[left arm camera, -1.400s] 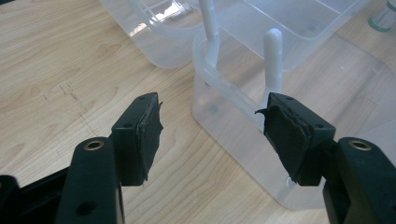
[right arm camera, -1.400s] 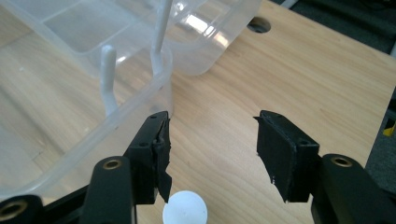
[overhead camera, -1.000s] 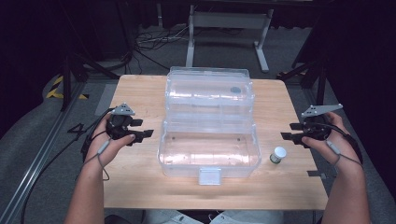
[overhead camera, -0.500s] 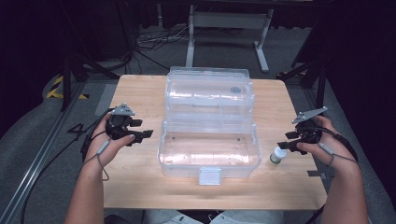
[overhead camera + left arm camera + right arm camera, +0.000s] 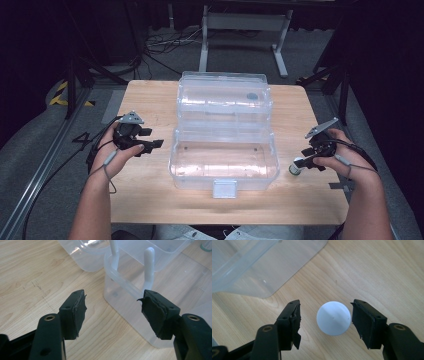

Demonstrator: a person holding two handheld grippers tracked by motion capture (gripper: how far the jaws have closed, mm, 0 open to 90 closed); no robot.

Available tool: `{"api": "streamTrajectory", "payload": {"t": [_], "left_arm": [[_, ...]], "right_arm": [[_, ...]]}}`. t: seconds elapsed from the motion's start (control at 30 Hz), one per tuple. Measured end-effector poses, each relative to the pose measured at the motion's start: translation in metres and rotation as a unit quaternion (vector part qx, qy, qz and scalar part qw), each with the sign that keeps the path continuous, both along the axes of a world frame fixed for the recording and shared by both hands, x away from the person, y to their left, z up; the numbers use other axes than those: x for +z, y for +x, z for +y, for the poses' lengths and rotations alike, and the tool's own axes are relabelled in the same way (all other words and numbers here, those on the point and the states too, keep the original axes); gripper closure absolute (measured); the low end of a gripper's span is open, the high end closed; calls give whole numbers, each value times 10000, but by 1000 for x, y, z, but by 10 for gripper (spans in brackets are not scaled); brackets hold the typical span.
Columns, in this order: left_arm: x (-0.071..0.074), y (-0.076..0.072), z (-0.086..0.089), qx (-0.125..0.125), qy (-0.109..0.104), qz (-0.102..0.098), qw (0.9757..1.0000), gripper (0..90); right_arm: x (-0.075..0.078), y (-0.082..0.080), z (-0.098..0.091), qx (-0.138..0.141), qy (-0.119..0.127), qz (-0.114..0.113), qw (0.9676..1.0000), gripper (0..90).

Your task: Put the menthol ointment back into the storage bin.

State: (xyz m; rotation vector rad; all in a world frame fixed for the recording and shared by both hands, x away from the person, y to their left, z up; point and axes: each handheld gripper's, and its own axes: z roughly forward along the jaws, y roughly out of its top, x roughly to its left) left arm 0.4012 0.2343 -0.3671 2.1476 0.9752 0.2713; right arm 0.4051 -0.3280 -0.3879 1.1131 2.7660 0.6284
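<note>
A small bottle with a white cap (image 5: pixel 296 167) stands on the wooden table (image 5: pixel 150 102), right of a clear plastic box (image 5: pixel 223 159) whose lid (image 5: pixel 223 97) lies open behind it. My right gripper (image 5: pixel 304 161) hangs just above the bottle, and its jaws have just been opening. In the right gripper view the round white cap (image 5: pixel 333 318) sits between the pads (image 5: pixel 293 315) with a gap on each side, so the right gripper (image 5: pixel 325 307) is open. My left gripper (image 5: pixel 154 138) is open beside the box's left end. In the left gripper view nothing lies between the left gripper (image 5: pixel 112 298) jaws.
The box's rim and a white hinge post (image 5: pixel 149 267) rise right in front of the left jaws. A corner of the clear box (image 5: pixel 262 270) lies beyond the right jaws. A white latch tab (image 5: pixel 224 189) juts from the box's front. Cables trail on the dark floor (image 5: pixel 160 45).
My right gripper has come down and inward from the table's right edge, and its jaws now stand on either side of the bottle's cap. The left gripper has stayed where it was.
</note>
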Motion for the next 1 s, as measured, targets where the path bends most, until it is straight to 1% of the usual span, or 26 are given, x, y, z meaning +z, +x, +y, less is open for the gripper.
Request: {"api": "streamTrajectory", "payload": {"t": [0.1, 0.17, 0.27, 0.3, 0.33, 0.43, 0.6, 0.8, 0.9, 1.0], "left_arm": [[0, 0, 0, -1, 7, -1, 10000, 365], [0, 0, 0, 4, 3, 1, 10000, 364], [0, 0, 0, 1, 6, -7, 10000, 364], [0, 0, 1, -6, 9, -6, 10000, 364], [0, 0, 1, -6, 9, -6, 10000, 364], [0, 0, 1, -20, 20, -10, 10000, 364], [0, 0, 1, -17, 17, 1, 10000, 364], [0, -1, 1, -12, 12, 12, 10000, 363], [0, 0, 1, -21, 28, 14, 10000, 363], [0, -1, 2, -14, 20, 20, 10000, 363]], "right_arm": [[-4, 1, 2, 19, -78, 63, 9999, 398], [-7, 2, 3, 44, -178, 103, 9998, 397], [-9, 3, 3, 34, -200, 130, 9997, 393], [-12, 5, 3, 4, -323, 136, 9994, 393], [-12, 5, 3, 4, -323, 136, 9994, 393], [-18, 8, 4, 6, -499, 210, 9985, 393], [-25, 11, 5, 21, -650, 319, 9974, 405], [-30, 14, 8, 130, -666, 366, 9970, 463], [-31, 15, 8, 176, -719, 378, 9965, 498], [-31, 15, 8, 199, -749, 386, 9962, 504]]}}
